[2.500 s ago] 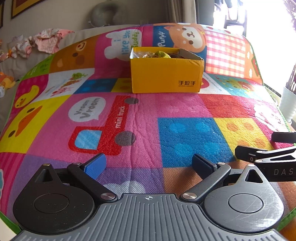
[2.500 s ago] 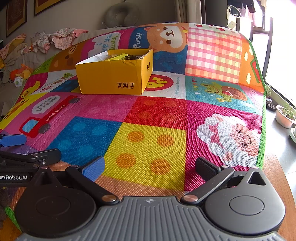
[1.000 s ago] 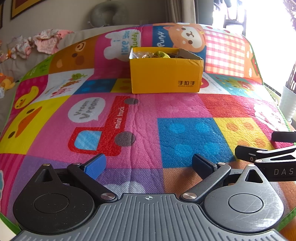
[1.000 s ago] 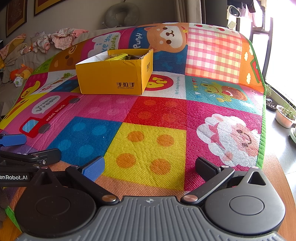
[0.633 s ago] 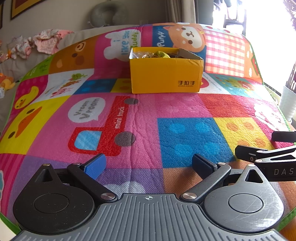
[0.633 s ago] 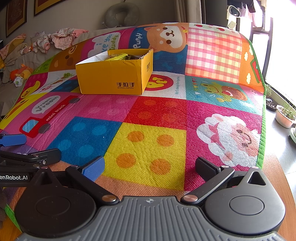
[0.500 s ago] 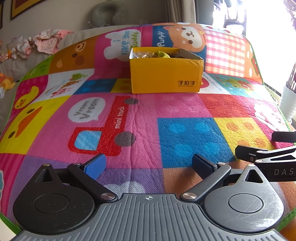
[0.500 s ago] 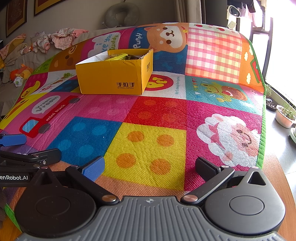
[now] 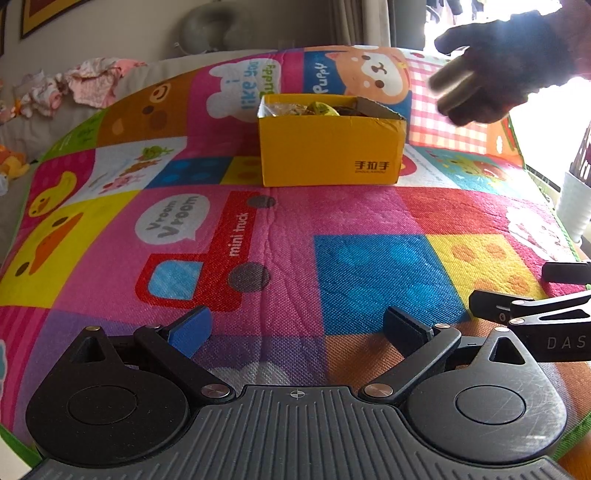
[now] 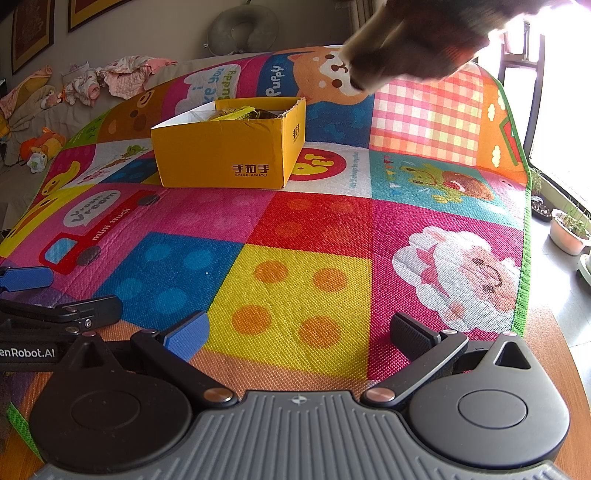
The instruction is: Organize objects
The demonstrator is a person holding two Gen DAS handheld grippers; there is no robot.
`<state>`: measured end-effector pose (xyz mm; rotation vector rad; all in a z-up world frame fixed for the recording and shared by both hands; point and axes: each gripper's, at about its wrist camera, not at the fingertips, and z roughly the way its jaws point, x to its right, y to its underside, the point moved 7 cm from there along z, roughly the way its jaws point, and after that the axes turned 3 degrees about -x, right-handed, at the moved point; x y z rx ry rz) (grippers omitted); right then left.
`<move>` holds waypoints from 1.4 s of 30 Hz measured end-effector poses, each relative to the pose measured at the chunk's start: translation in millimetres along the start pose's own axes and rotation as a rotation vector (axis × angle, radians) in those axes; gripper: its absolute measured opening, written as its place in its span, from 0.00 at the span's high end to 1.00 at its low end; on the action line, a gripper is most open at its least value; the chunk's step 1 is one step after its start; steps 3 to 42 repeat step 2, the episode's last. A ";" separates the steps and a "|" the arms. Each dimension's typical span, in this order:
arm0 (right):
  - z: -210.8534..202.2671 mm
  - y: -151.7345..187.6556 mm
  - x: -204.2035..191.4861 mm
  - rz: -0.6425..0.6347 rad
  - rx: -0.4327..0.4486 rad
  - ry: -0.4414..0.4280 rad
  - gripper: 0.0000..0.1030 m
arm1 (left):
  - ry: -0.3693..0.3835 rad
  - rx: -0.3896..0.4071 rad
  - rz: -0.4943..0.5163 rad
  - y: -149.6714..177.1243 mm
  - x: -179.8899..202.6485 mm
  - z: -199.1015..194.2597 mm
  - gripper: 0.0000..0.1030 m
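Surface: colourful patchwork play mat point(image 9: 295, 229) printed with a red mini truck, ducks, a sheep and a puppy, spread over a wooden table point(image 10: 554, 354) whose bare edge shows at 4 o'clock in the right wrist view.
Room: grey couch along the back with crumpled pink clothes point(image 10: 122, 75) and a grey neck pillow point(image 10: 242, 27) at 12 o'clock; potted plants point(image 10: 570, 230) on the floor at 3 o'clock.
Box: yellow cardboard box point(image 9: 328, 147), open at the top, standing on the mat at 12 o'clock from both grippers and well apart from them; a yellow packet and other items inside are too small to make out.
Left gripper point(image 9: 295, 328): jaws spread wide, blue pad at 10 o'clock and black pad at 2 o'clock; nothing between them, low over the near edge of the mat.
Right gripper point(image 10: 299, 332): jaws likewise spread wide and empty, low over the yellow dotted square; it lies just beside the left gripper, each showing at the edge of the other's view.
Hand point(image 9: 502, 62): a person's dark, backlit hand at 1 o'clock above the mat, beyond and to the right of the box, closed around a blurred, pale cylindrical object point(image 9: 452, 90); what it is cannot be told.
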<state>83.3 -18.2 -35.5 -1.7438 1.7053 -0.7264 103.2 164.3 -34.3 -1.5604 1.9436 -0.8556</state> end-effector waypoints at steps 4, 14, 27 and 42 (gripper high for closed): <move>-0.1 0.0 0.1 0.000 0.000 0.000 0.00 | 0.003 0.001 -0.004 0.3 -0.6 -0.5 0.01; -0.1 0.0 0.1 0.000 0.000 0.000 0.00 | 0.003 0.001 -0.004 0.3 -0.6 -0.5 0.01; -0.1 0.0 0.1 0.000 0.000 0.000 0.00 | 0.003 0.001 -0.004 0.3 -0.6 -0.5 0.01; -0.1 0.0 0.1 0.000 0.000 0.000 0.00 | 0.003 0.001 -0.004 0.3 -0.6 -0.5 0.01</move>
